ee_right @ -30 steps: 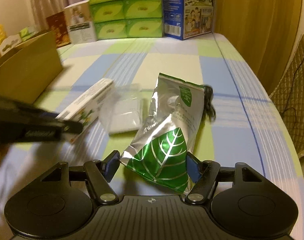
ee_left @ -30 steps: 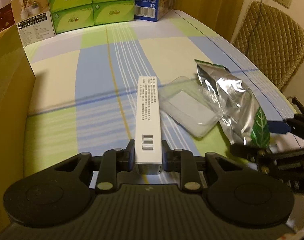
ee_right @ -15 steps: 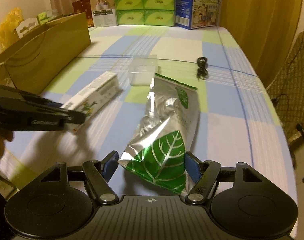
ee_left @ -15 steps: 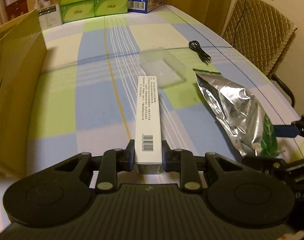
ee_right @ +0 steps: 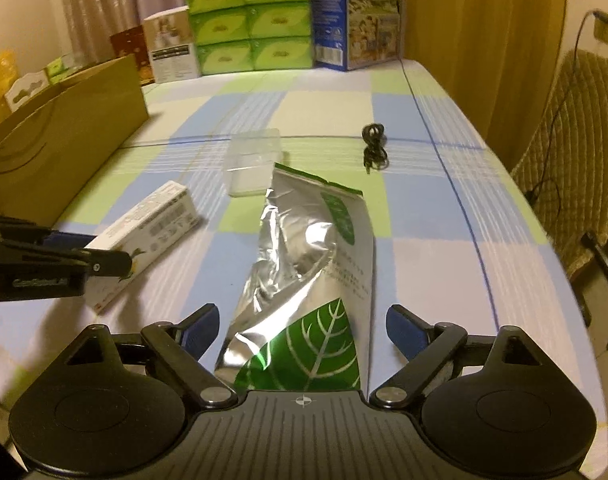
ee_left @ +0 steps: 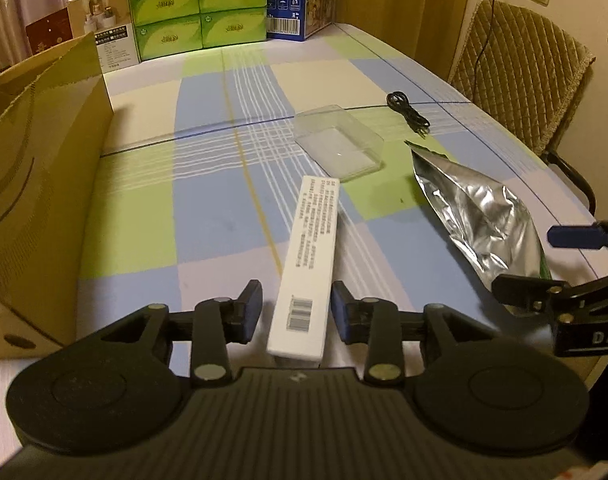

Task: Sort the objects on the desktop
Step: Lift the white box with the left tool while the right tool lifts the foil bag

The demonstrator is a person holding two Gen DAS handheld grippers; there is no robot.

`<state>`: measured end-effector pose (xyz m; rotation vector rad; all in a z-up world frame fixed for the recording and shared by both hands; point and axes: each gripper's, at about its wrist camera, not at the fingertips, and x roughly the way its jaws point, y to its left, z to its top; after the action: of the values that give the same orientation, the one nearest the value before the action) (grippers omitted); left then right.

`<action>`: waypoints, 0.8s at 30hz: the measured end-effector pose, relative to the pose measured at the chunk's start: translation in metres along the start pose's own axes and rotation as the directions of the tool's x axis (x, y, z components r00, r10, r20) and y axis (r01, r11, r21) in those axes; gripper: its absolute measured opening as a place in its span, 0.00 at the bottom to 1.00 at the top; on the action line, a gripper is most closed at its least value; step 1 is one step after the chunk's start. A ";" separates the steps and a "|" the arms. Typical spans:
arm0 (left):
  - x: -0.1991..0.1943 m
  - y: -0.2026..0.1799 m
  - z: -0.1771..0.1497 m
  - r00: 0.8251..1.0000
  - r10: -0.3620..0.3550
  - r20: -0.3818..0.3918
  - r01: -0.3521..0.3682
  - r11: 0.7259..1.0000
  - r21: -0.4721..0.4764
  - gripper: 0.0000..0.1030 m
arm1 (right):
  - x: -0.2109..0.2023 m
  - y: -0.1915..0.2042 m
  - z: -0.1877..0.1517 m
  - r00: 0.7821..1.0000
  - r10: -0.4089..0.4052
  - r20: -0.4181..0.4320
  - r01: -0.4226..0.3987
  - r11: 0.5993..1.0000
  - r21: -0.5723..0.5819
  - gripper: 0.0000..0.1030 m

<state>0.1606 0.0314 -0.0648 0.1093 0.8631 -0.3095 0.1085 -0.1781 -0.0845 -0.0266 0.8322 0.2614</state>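
While flat, white box lengthwise, barcode-end nearest.

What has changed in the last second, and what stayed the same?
Both grippers opened. The left gripper let go of the white box, and the right gripper let go of the foil bag; gaps now show on each side. Both things were drawn toward the near table edge and now lie on the tablecloth. The clear tray, black cable and cardboard box stayed put.
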 end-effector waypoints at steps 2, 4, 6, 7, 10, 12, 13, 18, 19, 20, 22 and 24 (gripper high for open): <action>0.004 0.002 0.002 1.000 -0.014 -0.005 0.014 1.000 -0.014 0.31 | 0.006 -0.004 0.002 1.000 0.009 -0.011 -0.009 1.000 0.027 0.85; 0.008 0.001 0.003 1.000 -0.027 -0.008 0.027 0.999 -0.019 0.31 | 0.013 -0.007 0.006 0.999 0.024 -0.027 -0.022 0.998 0.065 0.85; 0.011 0.001 0.005 0.999 -0.035 -0.012 0.035 0.999 -0.024 0.31 | 0.018 -0.010 0.010 0.999 0.025 -0.044 -0.021 0.996 0.086 0.85; 0.013 0.001 0.007 0.999 -0.040 -0.014 0.039 0.999 -0.025 0.31 | 0.020 -0.010 0.011 0.998 0.023 -0.050 -0.019 0.996 0.091 0.85; 0.016 0.002 0.010 0.999 -0.051 -0.018 0.051 0.998 -0.024 0.31 | 0.026 -0.005 0.013 0.998 0.002 -0.061 0.002 0.998 0.059 0.85; 0.018 0.003 0.011 0.998 -0.054 -0.025 0.053 0.998 -0.024 0.31 | 0.030 0.000 0.014 0.998 -0.024 -0.061 0.025 0.999 0.021 0.84; 0.019 0.004 0.012 0.998 -0.058 -0.027 0.057 0.998 -0.026 0.31 | 0.032 0.002 0.014 0.998 -0.036 -0.058 0.037 0.999 0.008 0.83; 0.023 0.003 0.016 0.997 -0.065 -0.035 0.065 0.998 -0.011 0.31 | 0.039 0.003 0.015 0.997 -0.071 -0.041 0.070 0.997 -0.021 0.71; 0.024 0.002 0.017 0.997 -0.067 -0.037 0.067 0.998 -0.005 0.31 | 0.038 0.003 0.015 0.996 -0.075 -0.038 0.075 0.997 -0.020 0.69; 0.025 0.001 0.017 0.997 -0.069 -0.040 0.069 0.998 0.001 0.31 | 0.038 0.003 0.016 0.996 -0.077 -0.037 0.076 0.997 -0.018 0.66; 0.029 -0.001 0.017 0.996 -0.074 -0.049 0.075 0.997 0.009 0.31 | 0.037 0.002 0.016 0.996 -0.084 -0.036 0.083 0.996 -0.016 0.61; 0.031 -0.002 0.017 0.996 -0.075 -0.055 0.076 0.997 0.015 0.31 | 0.036 0.001 0.017 0.996 -0.087 -0.032 0.086 0.996 -0.011 0.57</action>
<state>0.1910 0.0186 -0.0774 0.1009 0.9197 -0.3863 0.1435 -0.1671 -0.0996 -0.0764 0.8599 0.1838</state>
